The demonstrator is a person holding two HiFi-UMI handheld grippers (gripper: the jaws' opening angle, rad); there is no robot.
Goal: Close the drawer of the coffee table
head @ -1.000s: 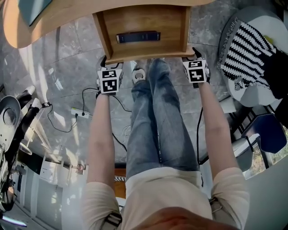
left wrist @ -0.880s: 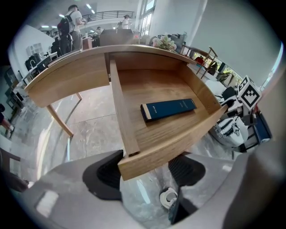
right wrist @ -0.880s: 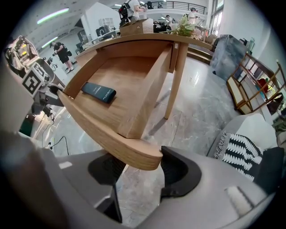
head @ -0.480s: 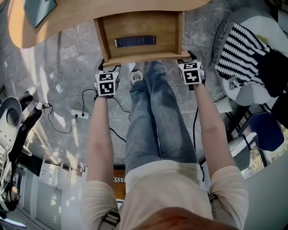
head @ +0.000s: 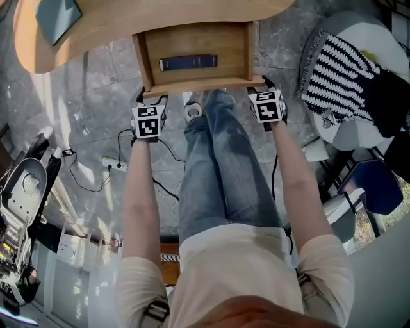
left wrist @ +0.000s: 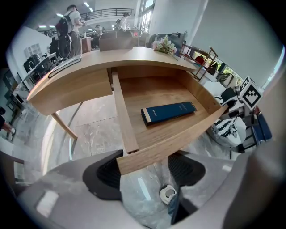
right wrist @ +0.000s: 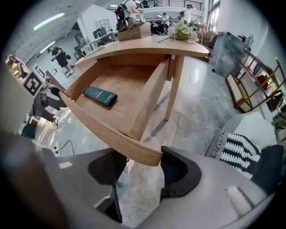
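- Head view: the drawer point(head: 198, 84) is half out of the table point(head: 128, 25), with a book point(head: 188, 62) inside.
- My left gripper point(left wrist: 145, 172) and right gripper point(right wrist: 140, 167) are wide open and grip nothing. Each has one near corner of the drawer front between its jaws.
- I judge the closing is in hand. Next I must push both sides evenly to the far side.

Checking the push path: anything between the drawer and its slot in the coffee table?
Nothing visible. The dark blue book lies flat inside the drawer, below its walls, so it should clear the coffee table top. Left gripper and right gripper sit at the front panel's corners.
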